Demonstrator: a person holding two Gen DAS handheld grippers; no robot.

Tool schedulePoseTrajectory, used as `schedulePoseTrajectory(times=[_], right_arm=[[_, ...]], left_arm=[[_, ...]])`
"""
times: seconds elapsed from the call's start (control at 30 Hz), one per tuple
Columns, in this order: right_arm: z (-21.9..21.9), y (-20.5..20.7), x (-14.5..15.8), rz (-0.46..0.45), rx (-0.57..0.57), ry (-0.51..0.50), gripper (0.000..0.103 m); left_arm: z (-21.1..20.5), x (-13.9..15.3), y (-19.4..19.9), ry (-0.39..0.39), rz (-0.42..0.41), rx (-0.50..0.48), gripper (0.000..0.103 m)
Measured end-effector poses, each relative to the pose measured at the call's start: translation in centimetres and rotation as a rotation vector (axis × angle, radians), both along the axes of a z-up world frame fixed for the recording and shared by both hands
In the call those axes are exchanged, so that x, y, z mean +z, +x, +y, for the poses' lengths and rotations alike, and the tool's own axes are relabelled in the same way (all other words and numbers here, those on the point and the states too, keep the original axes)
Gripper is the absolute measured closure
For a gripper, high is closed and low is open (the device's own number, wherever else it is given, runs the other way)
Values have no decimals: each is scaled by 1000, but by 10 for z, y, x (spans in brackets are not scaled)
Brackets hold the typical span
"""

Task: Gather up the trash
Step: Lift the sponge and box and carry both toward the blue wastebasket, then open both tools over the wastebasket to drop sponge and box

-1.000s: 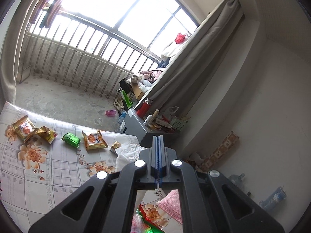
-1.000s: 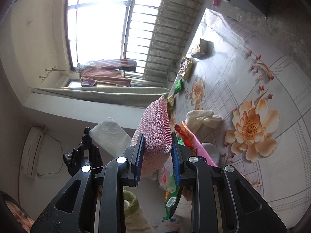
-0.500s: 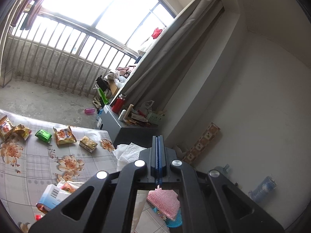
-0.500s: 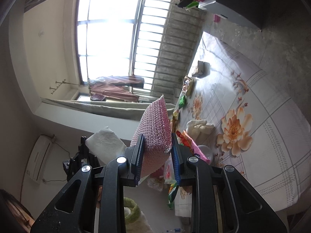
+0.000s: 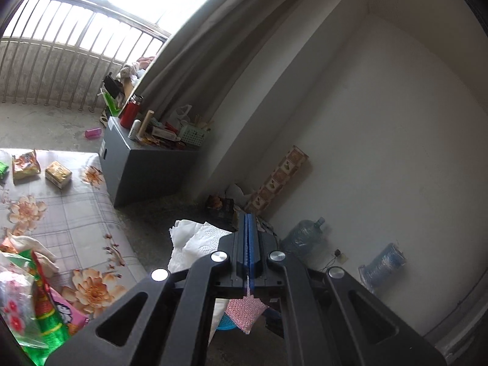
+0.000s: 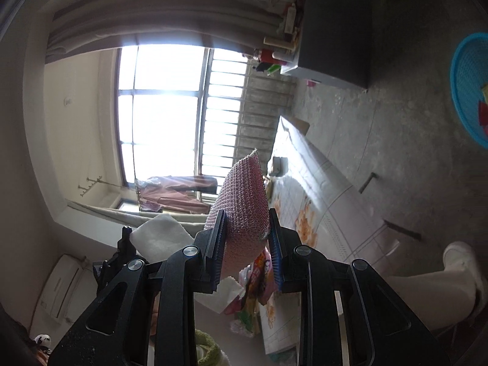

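Left to right in the left wrist view: snack wrappers [image 5: 26, 167] are lying on the floral mat [image 5: 70, 213], well apart from the gripper; more packaging is piling at the lower left edge. A grey cabinet [image 5: 143, 177] is standing behind the mat. The left gripper [image 5: 249, 244] is showing its blue pads pressed together with no visible gap; a white tissue [image 5: 195, 244] is sitting just beside them, but whether it is pinched or just behind them, cannot tell. Below the gripper a pink scrubber [image 5: 245, 309] is showing over a blue basket [image 5: 227, 323].

Right wrist view: the right gripper [image 6: 245, 241] is clamping the pink scrubber [image 6: 241, 210] between both pads, upright, its top corner sticking out past the fingertips. The floral mat [image 6: 308, 183] is running behind it, bare concrete floor [image 6: 381, 122] to the right, and the blue basket [image 6: 469, 88] is sitting at the far right edge with some trash already in it. A white shoe [image 6: 460, 256] is showing at lower right.

Judgement: the step in hand is carrying the scrubber to the basket. Doing it well means keeping the squeeze firm, since the mesh looks soft and compressible, centering over the basket opening, lowering close to the rim, then opening fully. Releasing off-center risks dropping it on the floor.
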State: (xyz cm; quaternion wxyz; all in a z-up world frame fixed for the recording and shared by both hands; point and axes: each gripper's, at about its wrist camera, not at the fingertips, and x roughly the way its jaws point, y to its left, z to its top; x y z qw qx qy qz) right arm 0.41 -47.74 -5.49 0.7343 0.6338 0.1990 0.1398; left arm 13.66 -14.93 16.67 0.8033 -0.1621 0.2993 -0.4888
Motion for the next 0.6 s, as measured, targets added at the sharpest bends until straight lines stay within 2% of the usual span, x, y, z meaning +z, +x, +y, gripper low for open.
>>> schedulePoseTrajectory(times=[0.33, 0.6], right_arm=[[-62, -78, -42, 108, -197, 5, 79], [-110, -108, -77, 339, -369, -84, 79]], left_arm=[[-120, -45, -23, 95, 71, -126, 103], [-238, -104, -34, 226, 117, -237, 103]])
